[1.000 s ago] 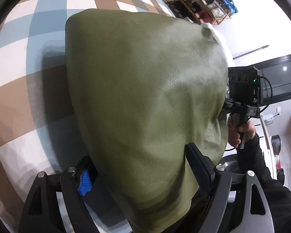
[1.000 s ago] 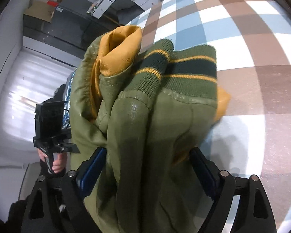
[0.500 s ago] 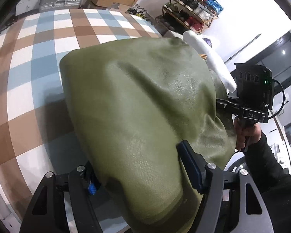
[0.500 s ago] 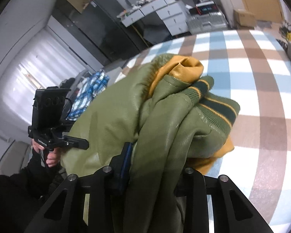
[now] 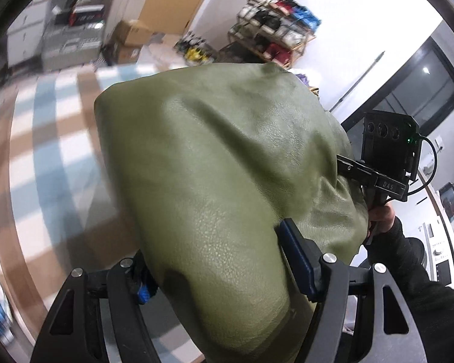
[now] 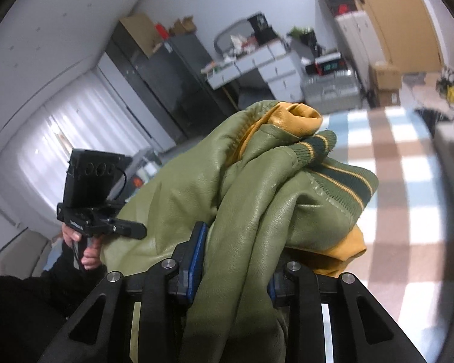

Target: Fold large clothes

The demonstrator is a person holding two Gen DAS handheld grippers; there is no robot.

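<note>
one faint "das", perhaps, on right tongs (image 5: 345,166) beside jacket (image 5: 227,181)

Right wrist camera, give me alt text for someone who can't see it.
The right gripper is clamped on a bunched olive-green jacket with mustard lining and striped knit cuffs, above a checked tablecloth. At left, a hand holds the left gripper against the same jacket.

jacket (image 5: 227,181) above checked surface (image 5: 45,151), between hand-held grippers

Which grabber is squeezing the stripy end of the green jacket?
The right gripper: the striped cuff bunches just past it. The left gripper holds plain green jacket.
</note>
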